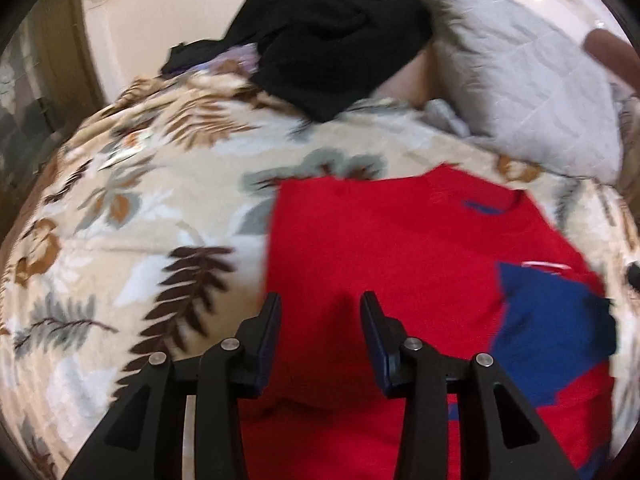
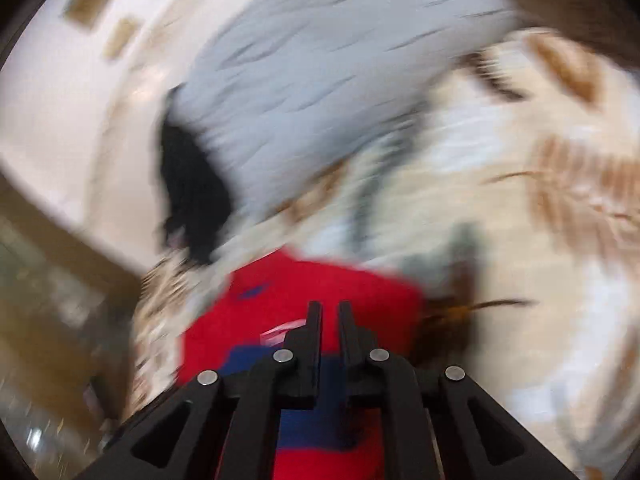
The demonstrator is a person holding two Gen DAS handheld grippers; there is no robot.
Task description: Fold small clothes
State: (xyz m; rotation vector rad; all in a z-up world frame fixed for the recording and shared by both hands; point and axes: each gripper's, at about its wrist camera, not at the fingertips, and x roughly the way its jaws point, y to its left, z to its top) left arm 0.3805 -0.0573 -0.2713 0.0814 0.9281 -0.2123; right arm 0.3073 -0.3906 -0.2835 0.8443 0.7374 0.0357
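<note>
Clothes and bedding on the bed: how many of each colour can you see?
Red and blue shirt: 1
Black clothes pile: 1
Grey pillow: 1
Leaf-patterned blanket: 1
Total: 4

Left gripper [image 1: 320, 304], seen from its own wrist camera: matte black plastic throughout, two flat fingers [image 1: 269, 320] lined with dark blue pads on their inner faces. Each finger rides on a pair of angular black link arms with triangular cut-outs, pinned by round silver pivot heads, four across the frame. Right gripper [image 2: 330, 312], from its wrist camera, is the same build: black fingers [image 2: 314, 320] with stepped shoulders, black links with triangular openings and four silver pivot pins in a row. No cables or markings show.
</note>
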